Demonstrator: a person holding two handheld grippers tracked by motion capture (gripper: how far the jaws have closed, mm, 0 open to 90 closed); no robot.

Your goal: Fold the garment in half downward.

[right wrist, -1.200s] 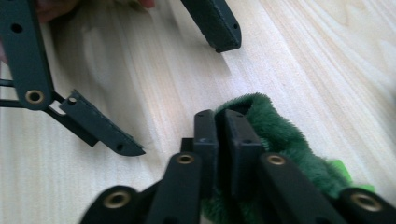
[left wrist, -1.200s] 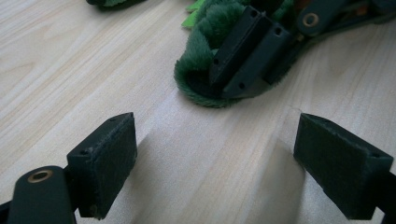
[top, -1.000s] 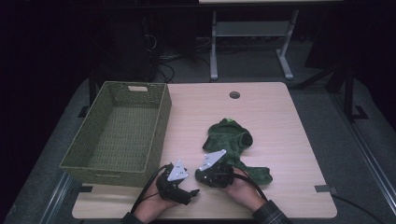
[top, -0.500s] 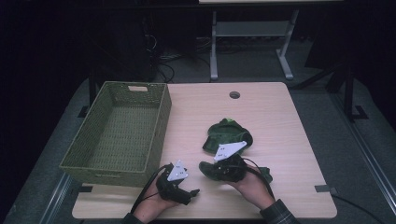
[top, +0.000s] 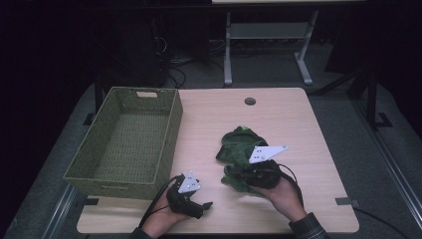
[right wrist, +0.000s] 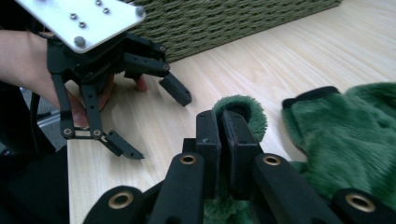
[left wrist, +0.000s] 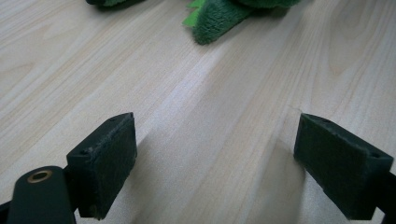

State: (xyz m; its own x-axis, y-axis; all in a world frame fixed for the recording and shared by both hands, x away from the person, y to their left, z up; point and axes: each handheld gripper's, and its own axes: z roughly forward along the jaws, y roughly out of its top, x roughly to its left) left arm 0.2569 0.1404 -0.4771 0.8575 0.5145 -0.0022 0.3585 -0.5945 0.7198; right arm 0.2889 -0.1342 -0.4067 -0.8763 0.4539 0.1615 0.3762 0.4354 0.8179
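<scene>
Right gripper view: my right gripper (right wrist: 223, 135) has its jaws clamped on a fold of the green plush toy (top: 242, 149), which lies on the surface (top: 293, 129) beside the wicker basket (top: 99, 169). I judge it light, soft and floppy, best pinched at a thick fold. My left gripper (left wrist: 219, 163) rests wide open and empty.

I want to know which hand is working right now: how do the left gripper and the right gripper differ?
The left gripper has its jaws spread wide with bare table between them; the right gripper has its jaws shut on a fold of the green plush toy. The left gripper sits near the green woven basket, apart from the toy; the right gripper is at the toy. Both are black, hand-held, with a grey plate on top.
</scene>
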